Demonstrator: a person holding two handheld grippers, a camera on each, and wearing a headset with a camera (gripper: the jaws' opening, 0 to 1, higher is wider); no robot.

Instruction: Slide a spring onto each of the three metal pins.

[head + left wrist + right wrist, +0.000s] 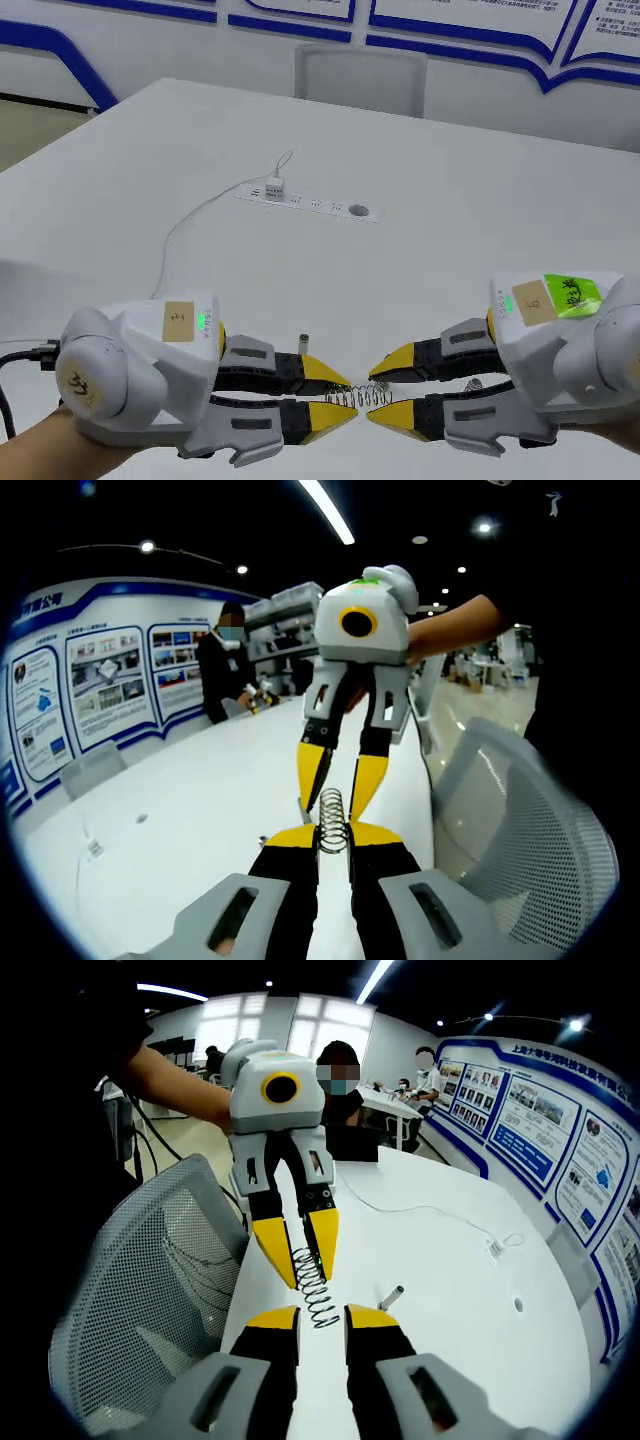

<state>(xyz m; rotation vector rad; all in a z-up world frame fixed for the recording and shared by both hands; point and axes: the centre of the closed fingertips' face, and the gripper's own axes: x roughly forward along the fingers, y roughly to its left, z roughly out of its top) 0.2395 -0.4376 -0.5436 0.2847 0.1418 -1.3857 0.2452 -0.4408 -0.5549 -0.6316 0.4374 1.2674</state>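
Steel-grey and coiled, the spring (352, 397) lies level between two pairs of yellow-tipped tongs that face each other tip to tip. The left tongs (333, 836) stand narrow, their tips against the coils at one end. The right tongs (322, 1318) are narrow too, with the spring's other end between their tips, though whether they press it I cannot tell. Just behind the left tongs a short metal pin (305, 343) stands upright on the white tabletop (450, 210). A tan sticker (178, 322) on the left gripper's body bears a handwritten mark too small to read, and a green sticker (572, 293) on the right one carries a dark scrawl, also unreadable. Farther back on the tabletop lies a white power strip (312, 203) with a small white plug (274, 188) in it and a thin cable (190, 225) trailing off. A grey chair (360, 78) stands at the far edge before a white wall with blue bands. The left gripper view shows blue-framed wall panels (100, 680) whose print is too fine to read. The right gripper view shows a grey mesh chair back (150, 1290) beside the tabletop.
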